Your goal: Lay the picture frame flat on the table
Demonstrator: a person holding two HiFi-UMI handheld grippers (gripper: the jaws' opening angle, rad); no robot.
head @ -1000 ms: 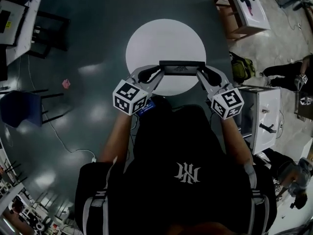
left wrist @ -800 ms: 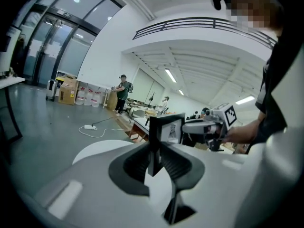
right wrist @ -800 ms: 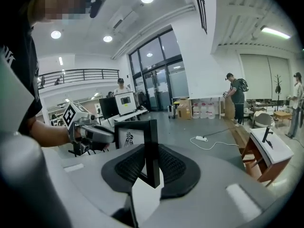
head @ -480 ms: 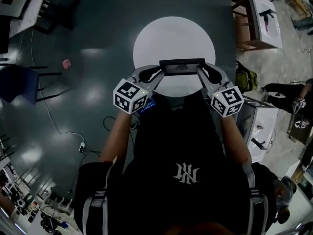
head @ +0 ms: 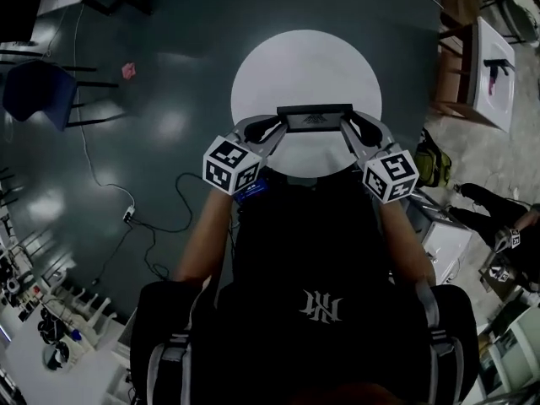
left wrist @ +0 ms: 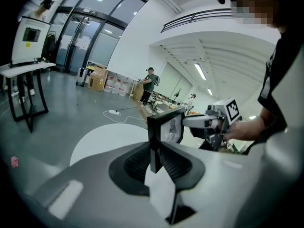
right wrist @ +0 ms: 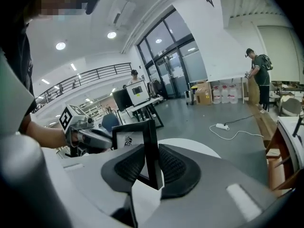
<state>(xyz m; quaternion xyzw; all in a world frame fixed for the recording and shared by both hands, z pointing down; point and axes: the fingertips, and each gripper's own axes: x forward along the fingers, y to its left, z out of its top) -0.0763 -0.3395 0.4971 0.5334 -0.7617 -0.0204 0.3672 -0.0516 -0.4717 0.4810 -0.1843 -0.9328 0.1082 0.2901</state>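
Head view. Item: one black rectangular picture frame [head: 315,118], with a small printed picture showing in it, carried over the six o'clock part of a round white table [head: 306,62]. It stood upright on its long edge, its face turned towards us. We could not tell whether its lower edge touched the tabletop.

Holders: left gripper [head: 270,129] at the frame's nine o'clock end, right gripper [head: 361,130] at its three o'clock end. In the left gripper view the ribbed pads were clenched on the frame's side bar [left wrist: 153,141]. In the right gripper view the opposite bar [right wrist: 151,146] stood between the pads with both bearing on it, though those jaws had just eased slightly wider.

Step in hand, as we judged it: bringing the frame to the table, laying not yet begun.

Next move, as we judged it: tip the top edge towards twelve o'clock, both ends together, until the back lies on the white top. Only then spread both pairs of jaws. An uneven tilt, or further slackening on the right, could let that end slip.
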